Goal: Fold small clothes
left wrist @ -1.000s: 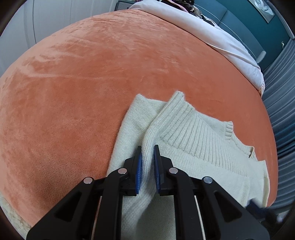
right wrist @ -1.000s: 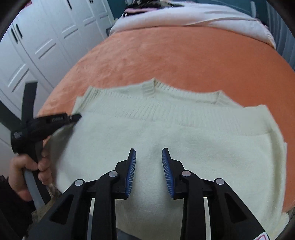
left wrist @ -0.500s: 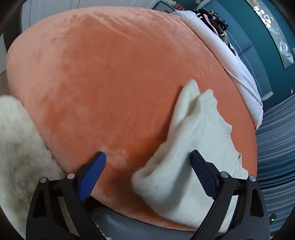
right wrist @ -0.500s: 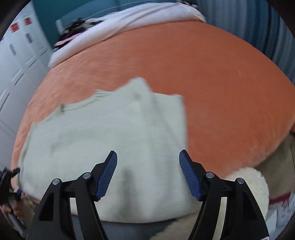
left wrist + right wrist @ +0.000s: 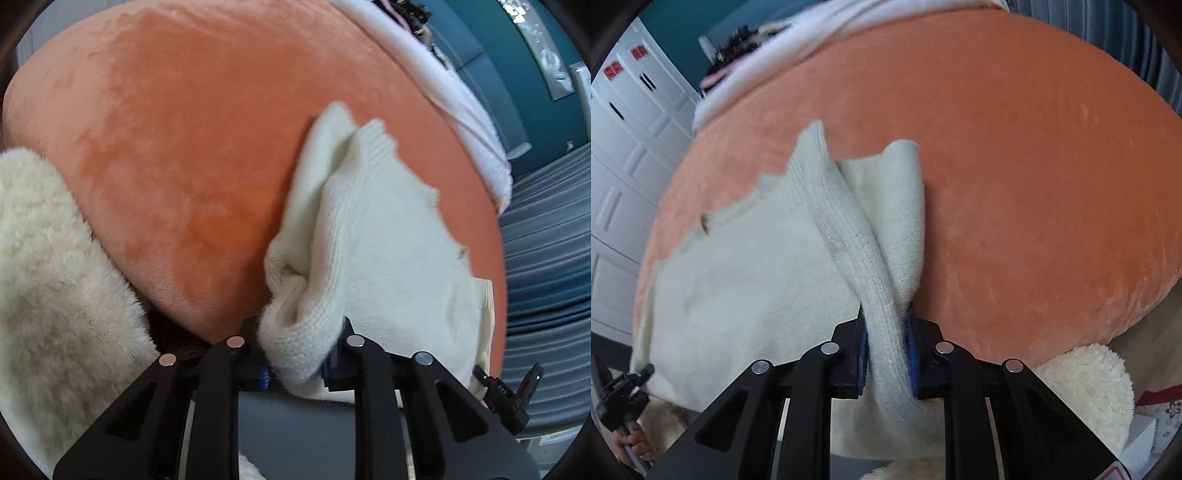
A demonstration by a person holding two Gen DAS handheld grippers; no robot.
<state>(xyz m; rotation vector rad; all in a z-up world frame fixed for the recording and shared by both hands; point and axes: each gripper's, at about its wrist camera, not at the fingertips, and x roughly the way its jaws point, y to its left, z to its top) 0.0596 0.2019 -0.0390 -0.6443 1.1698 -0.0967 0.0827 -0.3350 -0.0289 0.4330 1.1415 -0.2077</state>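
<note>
Where jaws pinch it, cream sweater (image 5: 750, 273) bunches.

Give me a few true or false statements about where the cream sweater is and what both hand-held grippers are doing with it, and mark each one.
1. The left hand-held gripper is clamped on a bunched edge of the cream sweater. True.
2. The right hand-held gripper is open and holds nothing. False: it pinches a ribbed fold of the sweater.
3. The sweater lies on an orange plush blanket. True.
4. The sweater is neatly folded into a square. False: it is spread out, with its edges bunched up.
5. A fluffy white rug lies beside the blanket. True.
</note>
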